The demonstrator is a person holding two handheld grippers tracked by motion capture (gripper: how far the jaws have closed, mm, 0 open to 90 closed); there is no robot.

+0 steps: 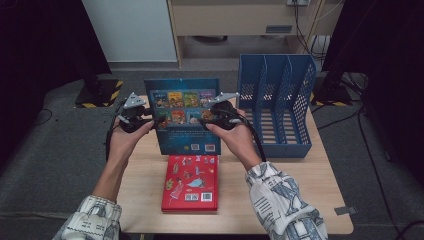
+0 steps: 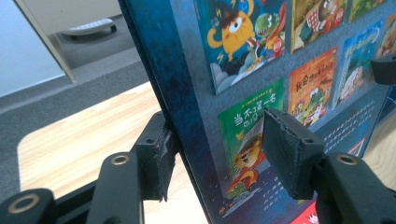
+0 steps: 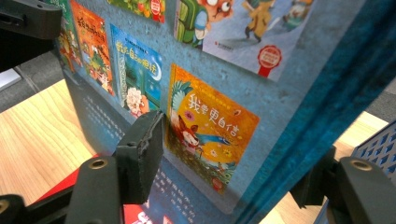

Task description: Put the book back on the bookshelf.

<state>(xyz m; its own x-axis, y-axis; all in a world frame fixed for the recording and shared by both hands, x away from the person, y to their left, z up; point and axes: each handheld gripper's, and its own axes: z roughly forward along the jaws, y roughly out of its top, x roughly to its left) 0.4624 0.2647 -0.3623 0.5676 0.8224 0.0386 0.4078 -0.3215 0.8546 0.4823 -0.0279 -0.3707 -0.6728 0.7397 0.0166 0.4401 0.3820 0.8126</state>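
Blue picture book (image 1: 183, 120) held upright above the table (image 1: 300, 195), back cover toward the person, file rack (image 1: 276, 105) at its 3 o'clock. Left gripper (image 1: 145, 116) clamps its 9 o'clock edge; right gripper (image 1: 209, 117) clamps the 3 o'clock edge. Red book (image 1: 191, 183) lies flat at 6 o'clock.

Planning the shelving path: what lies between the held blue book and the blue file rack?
In the high view, only the right gripper lies between the blue book and file rack.
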